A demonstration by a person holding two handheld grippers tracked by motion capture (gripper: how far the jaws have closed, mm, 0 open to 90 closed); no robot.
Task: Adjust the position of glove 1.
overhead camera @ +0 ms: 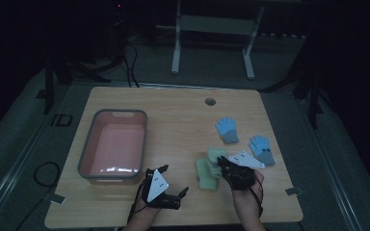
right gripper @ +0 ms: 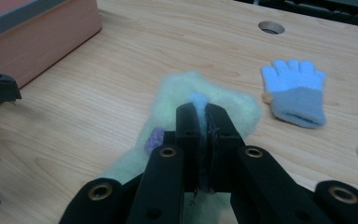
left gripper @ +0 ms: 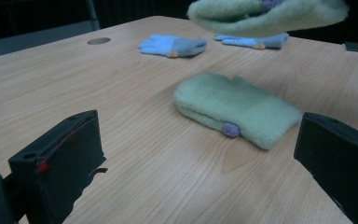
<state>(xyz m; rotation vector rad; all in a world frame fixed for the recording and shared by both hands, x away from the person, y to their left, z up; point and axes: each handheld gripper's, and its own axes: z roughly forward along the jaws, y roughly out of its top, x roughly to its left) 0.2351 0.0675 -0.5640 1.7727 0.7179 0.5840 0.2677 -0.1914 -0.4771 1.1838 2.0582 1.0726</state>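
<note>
The right tongs [right gripper: 198,109] were clamped tight on a pale green mitten [right gripper: 205,100], their two black jaws pressed together over its fabric, and in the left gripper view that mitten [left gripper: 265,16] hung clear above the tabletop [left gripper: 121,93]. A second green mitten [left gripper: 235,109] lay flat on the wood below it, a small purple button [left gripper: 230,129] showing at its near edge. The left tongs [left gripper: 200,158] stood wide apart with nothing between the jaws, low over the bare wood near the front edge (the lying mitten sat just beyond them). In the high view the left tongs [overhead camera: 178,195] were just in front of a pink bin [overhead camera: 113,144] with a grey rim, which stood at the left side of the tabletop, while the right tongs [overhead camera: 220,163] were near its middle front. Two blue-and-grey gloves lay further right, one [overhead camera: 227,130] nearer the round hole [overhead camera: 210,101] in the tabletop, the other [overhead camera: 262,149] beside the right hand, both well apart from the bin.
</note>
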